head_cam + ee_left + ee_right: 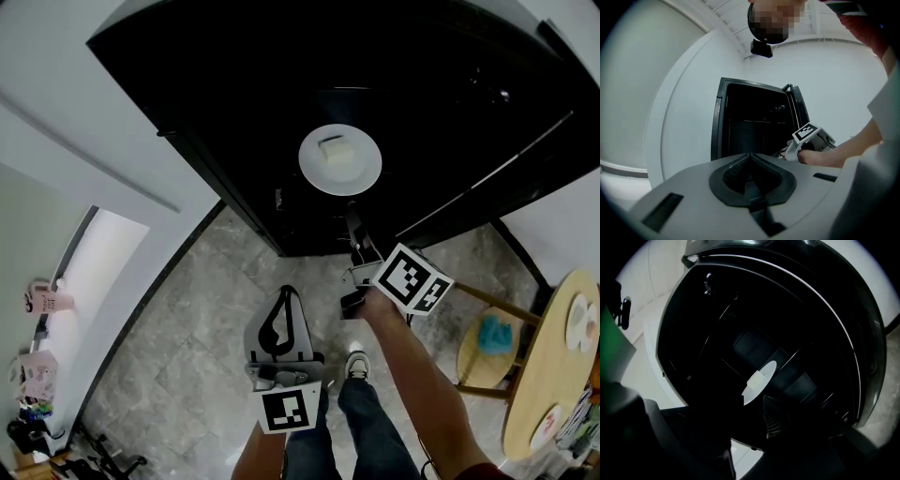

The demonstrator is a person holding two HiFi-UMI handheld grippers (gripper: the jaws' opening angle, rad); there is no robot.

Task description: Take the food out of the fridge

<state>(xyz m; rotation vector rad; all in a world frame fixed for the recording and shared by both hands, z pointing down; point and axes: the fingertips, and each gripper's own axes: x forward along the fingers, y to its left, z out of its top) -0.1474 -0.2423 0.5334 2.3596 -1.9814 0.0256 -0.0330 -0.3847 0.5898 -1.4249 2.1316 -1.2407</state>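
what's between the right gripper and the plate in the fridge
Nothing: in the head view only the dark interior of the fridge separates the right gripper from the plate; the right gripper view shows the plate beyond its open jaws, unobstructed.

fridge (718, 122) mouth open | door (799, 105) at rt — plate (367, 173) inside

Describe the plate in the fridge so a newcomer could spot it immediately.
Look into the open black fridge filling the head view's top. Inside sits a round white plate carrying one pale block of food, the only bright thing in there.
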